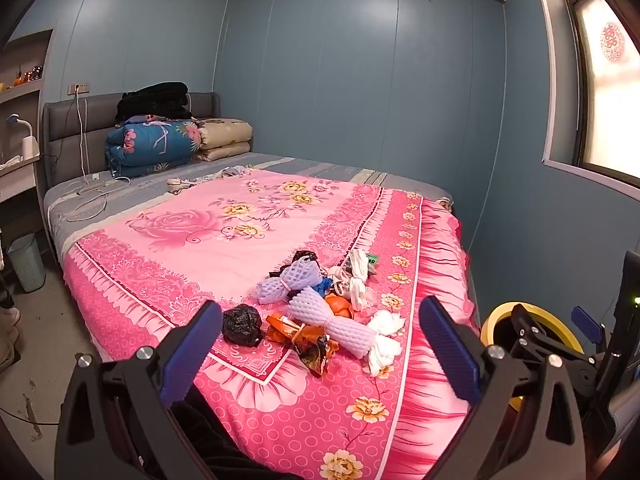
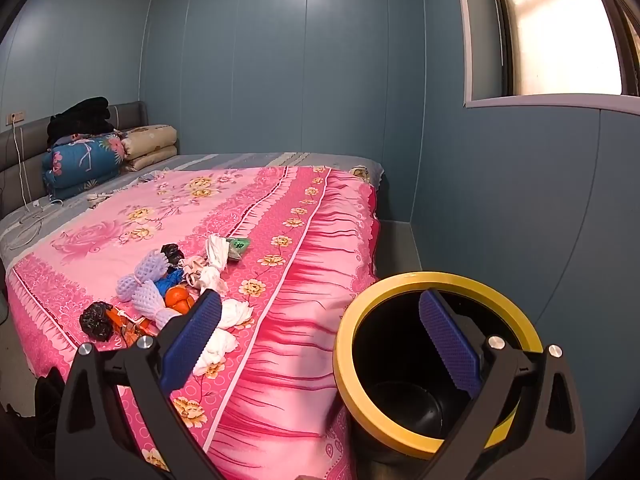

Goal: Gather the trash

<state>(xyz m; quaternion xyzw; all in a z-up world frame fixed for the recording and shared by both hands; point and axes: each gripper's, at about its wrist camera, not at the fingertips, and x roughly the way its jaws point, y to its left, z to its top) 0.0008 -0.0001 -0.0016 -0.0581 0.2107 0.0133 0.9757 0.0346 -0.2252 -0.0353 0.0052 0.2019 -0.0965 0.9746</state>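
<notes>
- My left gripper (image 1: 320, 352): jaws spread as wide as they go, nothing between the blue pads, hanging above the near end of the bed and tipped down toward the trash.
- My right gripper (image 2: 320, 344): likewise fully spread and empty, tipped down over the near corner of the bed; its right finger sits in front of the bin's mouth.
- Bed (image 1: 280, 224): pink floral cover, frilled edge falling over the side nearest the wall.
- Trash, all gathered in a loose heap on the near part of the cover:
- Black crumpled bag (image 1: 242, 325), at the left edge of the heap, on its own.
- Orange wrapper (image 1: 306, 340), just beside the black bag, creased and flat.
- Lilac foam fruit net (image 1: 336, 322), tied at the middle, lying across the wrapper's far end.
- Second lilac foam net (image 1: 286, 282), further back, touching a blue scrap.
- Orange peel or fruit (image 1: 340, 306), tucked between the two nets; I cannot tell which.
- White tissue wads (image 1: 384, 340), at the near right of the heap.
- White twisted cloth or paper (image 1: 358, 280), behind them, with a green packet (image 2: 239, 245) at its far side.
- Small black bag (image 1: 304, 257), at the back of the heap.
- Bin (image 2: 400, 292): black with a yellow rim, standing on the floor close by the bed's near corner, open.
- Folded quilts (image 1: 156, 142) stacked at the headboard, well apart from the trash.
</notes>
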